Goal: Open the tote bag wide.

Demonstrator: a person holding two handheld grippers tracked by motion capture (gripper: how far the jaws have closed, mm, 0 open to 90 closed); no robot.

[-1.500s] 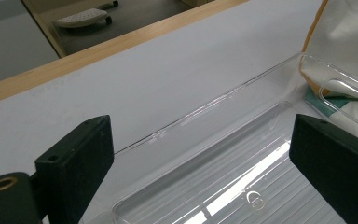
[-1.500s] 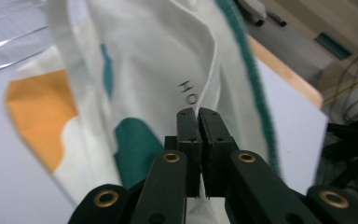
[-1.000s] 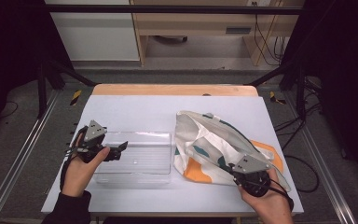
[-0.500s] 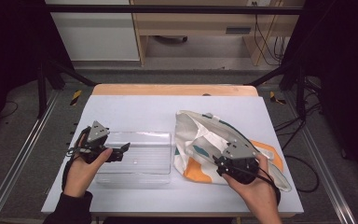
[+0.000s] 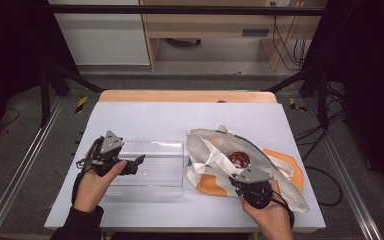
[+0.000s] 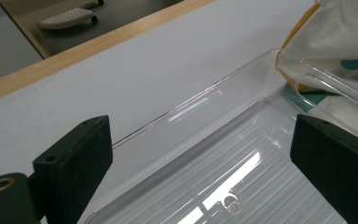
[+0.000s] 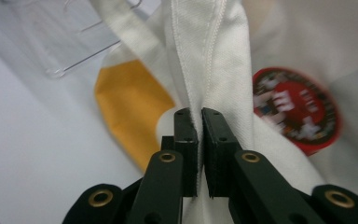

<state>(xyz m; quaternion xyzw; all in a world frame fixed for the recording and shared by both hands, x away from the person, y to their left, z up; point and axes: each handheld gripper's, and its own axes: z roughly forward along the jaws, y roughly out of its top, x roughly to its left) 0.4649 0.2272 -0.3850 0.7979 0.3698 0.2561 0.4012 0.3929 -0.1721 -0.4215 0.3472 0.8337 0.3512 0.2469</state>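
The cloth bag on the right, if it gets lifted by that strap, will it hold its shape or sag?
Likely sag: the cloth bag lies crumpled in soft folds. The strap bends where the right gripper pinches it, so probably floppy. The round red item inside may slide.

White bag (image 5: pixel 215 150) (orange patches, red badge (image 5: pixel 239 159))
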